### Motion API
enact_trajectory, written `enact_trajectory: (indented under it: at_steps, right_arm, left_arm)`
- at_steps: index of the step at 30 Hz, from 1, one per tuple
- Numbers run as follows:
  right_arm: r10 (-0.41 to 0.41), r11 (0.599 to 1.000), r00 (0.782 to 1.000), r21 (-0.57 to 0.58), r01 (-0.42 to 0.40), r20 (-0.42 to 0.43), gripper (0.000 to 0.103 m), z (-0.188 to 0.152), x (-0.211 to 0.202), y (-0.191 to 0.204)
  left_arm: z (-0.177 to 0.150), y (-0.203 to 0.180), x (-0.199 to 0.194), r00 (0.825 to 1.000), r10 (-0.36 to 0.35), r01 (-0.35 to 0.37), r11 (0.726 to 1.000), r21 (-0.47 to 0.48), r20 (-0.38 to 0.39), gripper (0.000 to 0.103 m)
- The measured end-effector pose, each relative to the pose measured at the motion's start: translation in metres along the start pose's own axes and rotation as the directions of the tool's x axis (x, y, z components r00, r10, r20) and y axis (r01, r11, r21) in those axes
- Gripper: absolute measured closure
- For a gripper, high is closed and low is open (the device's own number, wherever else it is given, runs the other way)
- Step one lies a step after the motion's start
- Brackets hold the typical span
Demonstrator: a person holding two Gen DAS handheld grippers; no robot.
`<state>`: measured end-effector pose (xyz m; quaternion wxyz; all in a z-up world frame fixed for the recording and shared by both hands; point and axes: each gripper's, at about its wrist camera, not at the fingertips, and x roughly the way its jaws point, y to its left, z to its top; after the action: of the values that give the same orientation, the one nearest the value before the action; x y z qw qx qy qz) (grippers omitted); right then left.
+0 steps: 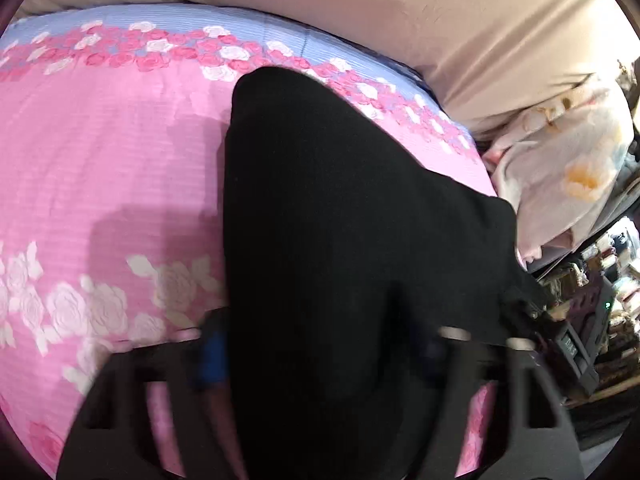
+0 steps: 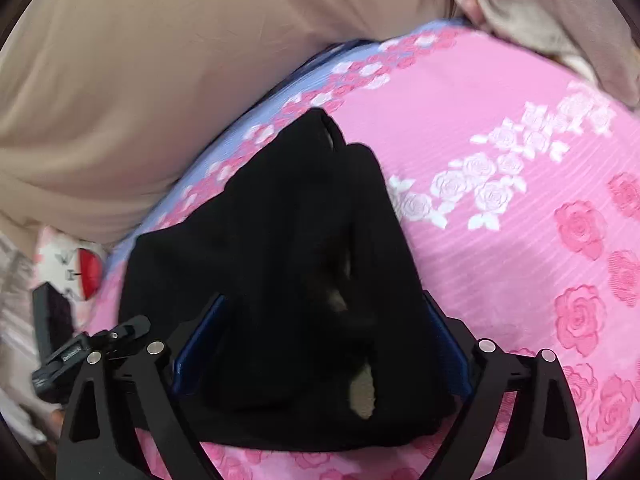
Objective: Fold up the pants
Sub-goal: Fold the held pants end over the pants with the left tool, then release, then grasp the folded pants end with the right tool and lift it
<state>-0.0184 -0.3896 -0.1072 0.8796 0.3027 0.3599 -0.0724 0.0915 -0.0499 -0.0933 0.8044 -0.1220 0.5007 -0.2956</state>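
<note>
Black pants [image 1: 340, 200] lie folded lengthwise on a pink rose-print bed cover [image 1: 100, 160]. In the left wrist view their near end fills the gap between the fingers of my left gripper [image 1: 324, 356]. The blue left pad lies against the cloth's edge, and the picture there is blurred. In the right wrist view the pants [image 2: 280, 220] form a bunched dark heap with a pale patch [image 2: 362, 394] showing. My right gripper [image 2: 320, 344] stands open and wide, with its blue pads on either side of the heap's near end.
A beige cushion or sheet [image 1: 440, 20] rises behind the bed cover [image 2: 500, 260]. A pale floral pillow [image 1: 560, 172] and cluttered shelves [image 1: 600, 280] lie beyond the bed's right edge. A white and red soft item [image 2: 80, 272] sits at the left.
</note>
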Motion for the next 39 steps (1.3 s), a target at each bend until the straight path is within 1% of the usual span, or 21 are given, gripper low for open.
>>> enact_trajectory:
  at_steps: [2, 5, 7, 9, 12, 14, 15, 17, 18, 19, 22, 26, 28, 29, 31, 32, 33, 35, 36, 37, 39]
  right_arm:
    - [-0.043, 0.999, 0.999, -0.032, 0.044, 0.009, 0.010, 0.000, 0.001, 0.015]
    - [-0.029, 0.997, 0.999, -0.070, 0.030, 0.019, 0.010, -0.004, -0.001, 0.035]
    - [-0.051, 0.993, 0.999, -0.107, 0.052, 0.017, 0.007, -0.012, 0.002, 0.045]
    - [-0.122, 0.975, 0.992, -0.182, 0.126, 0.034, 0.007, -0.019, 0.008, 0.054]
    - [-0.117, 0.973, 0.993, -0.198, 0.120, 0.030, 0.006, -0.020, 0.008, 0.056]
    - [-0.103, 0.978, 0.995, -0.180, 0.104, 0.013, 0.006, -0.016, 0.012, 0.051]
    - [-0.097, 0.980, 0.995, -0.173, 0.095, -0.001, 0.010, -0.015, 0.014, 0.048]
    - [-0.035, 0.989, 0.999, -0.145, 0.032, -0.018, 0.032, -0.012, 0.014, 0.040]
    - [-0.006, 0.992, 1.000, -0.129, 0.002, -0.030, 0.047, -0.011, 0.013, 0.041]
    - [0.020, 0.994, 0.999, -0.110, -0.024, -0.040, 0.055, -0.011, 0.009, 0.042]
    - [0.098, 0.992, 0.995, -0.080, -0.101, -0.033, 0.066, -0.010, -0.005, 0.049]
    - [0.243, 0.961, 0.968, -0.118, -0.249, -0.065, 0.077, -0.019, -0.023, 0.082]
    - [0.243, 0.951, 0.965, -0.172, -0.257, -0.099, 0.073, -0.029, -0.019, 0.098]
    - [0.224, 0.950, 0.967, -0.193, -0.244, -0.121, 0.070, -0.035, -0.013, 0.100]
    - [0.106, 0.972, 0.988, -0.198, -0.127, -0.110, 0.052, -0.041, -0.001, 0.089]
    - [0.062, 0.983, 0.993, -0.169, -0.078, -0.098, 0.052, -0.042, -0.003, 0.080]
    - [0.036, 0.991, 0.997, -0.130, -0.044, -0.063, 0.052, -0.038, -0.015, 0.072]
    - [0.080, 0.988, 0.997, -0.133, -0.078, 0.012, 0.050, -0.032, -0.042, 0.072]
    - [0.118, 0.980, 0.992, -0.168, -0.109, 0.042, 0.039, -0.026, -0.058, 0.080]
    - [0.130, 0.974, 0.990, -0.192, -0.119, 0.047, 0.032, -0.023, -0.063, 0.088]
    - [0.165, 0.960, 0.986, -0.232, -0.155, 0.023, 0.031, -0.016, -0.060, 0.104]
  left_arm:
    - [0.005, 0.019, -0.017, 0.997, -0.081, 0.082, 0.994, -0.070, 0.006, 0.073]
    - [0.002, 0.049, -0.035, 0.992, -0.124, 0.122, 0.984, -0.130, -0.004, 0.079]
    - [-0.006, 0.069, -0.041, 0.991, -0.130, 0.127, 0.980, -0.154, -0.011, 0.079]
    - [-0.015, 0.089, -0.045, 0.987, -0.158, 0.153, 0.968, -0.199, -0.010, 0.078]
    - [-0.015, 0.092, -0.046, 0.986, -0.164, 0.161, 0.965, -0.206, 0.001, 0.077]
    - [-0.013, 0.079, -0.046, 0.994, -0.112, 0.113, 0.981, -0.160, 0.014, 0.074]
    - [-0.012, 0.071, -0.046, 0.997, -0.080, 0.082, 0.988, -0.129, 0.020, 0.070]
    - [-0.011, 0.067, -0.043, 0.997, -0.069, 0.071, 0.991, -0.113, 0.025, 0.070]
    - [-0.011, 0.067, -0.043, 0.997, -0.073, 0.076, 0.991, -0.113, 0.028, 0.074]
    - [-0.009, 0.067, -0.047, 0.996, -0.083, 0.086, 0.990, -0.114, 0.035, 0.078]
    - [-0.004, 0.066, -0.070, 0.995, -0.079, 0.085, 0.993, -0.087, 0.063, 0.085]
    - [-0.001, 0.068, -0.118, 0.992, 0.058, -0.056, 0.998, -0.024, 0.110, 0.084]
    - [-0.003, 0.078, -0.131, 0.986, 0.135, -0.134, 0.991, -0.023, 0.099, 0.081]
    - [-0.005, 0.084, -0.130, 0.984, 0.161, -0.158, 0.987, -0.038, 0.081, 0.074]
    - [-0.014, 0.092, -0.119, 0.977, 0.209, -0.207, 0.977, -0.059, 0.038, 0.070]
    - [-0.019, 0.092, -0.119, 0.971, 0.236, -0.232, 0.970, -0.068, 0.044, 0.067]
    - [-0.024, 0.088, -0.124, 0.961, 0.266, -0.262, 0.963, -0.062, 0.077, 0.065]
    - [-0.027, 0.076, -0.137, 0.937, 0.318, -0.316, 0.948, -0.035, 0.147, 0.057]
    - [-0.026, 0.067, -0.146, 0.919, 0.339, -0.341, 0.940, -0.024, 0.200, 0.043]
    - [-0.027, 0.060, -0.155, 0.904, 0.350, -0.356, 0.934, -0.018, 0.246, 0.036]
    - [-0.024, 0.042, -0.169, 0.871, 0.356, -0.377, 0.926, -0.004, 0.338, 0.014]
